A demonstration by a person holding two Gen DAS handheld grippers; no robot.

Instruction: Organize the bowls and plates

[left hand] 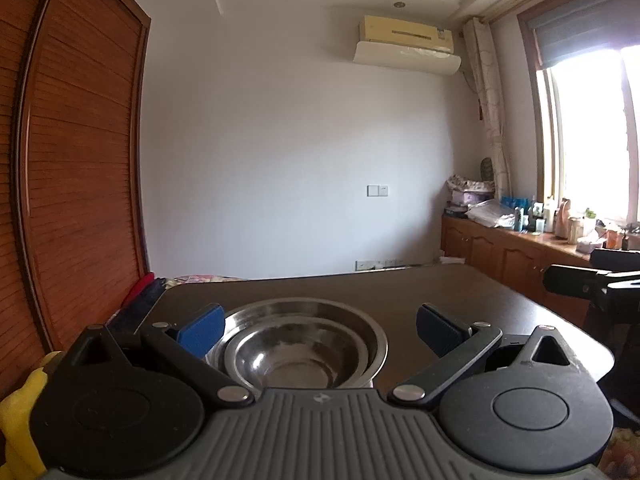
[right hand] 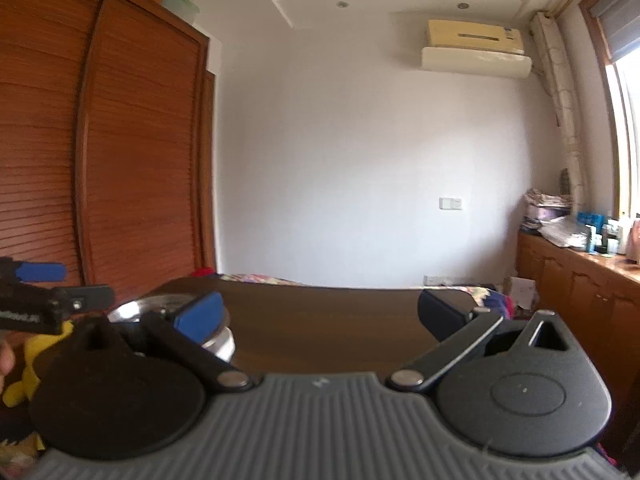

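Observation:
Two steel bowls sit nested on the dark table, a smaller bowl inside a wider one. My left gripper is open wide with the stack low between its blue fingers. The left pad overlaps the wide bowl's rim in the picture, and the right pad stands apart from it. In the right wrist view the same bowls lie at the left, half hidden behind my right gripper's left finger. My right gripper is open over bare table, with nothing between its fingers.
A wooden wardrobe stands at the left, and a low cabinet with bottles runs under the window at the right. Something yellow lies at the lower left. A bed with a flowered cover lies beyond the table.

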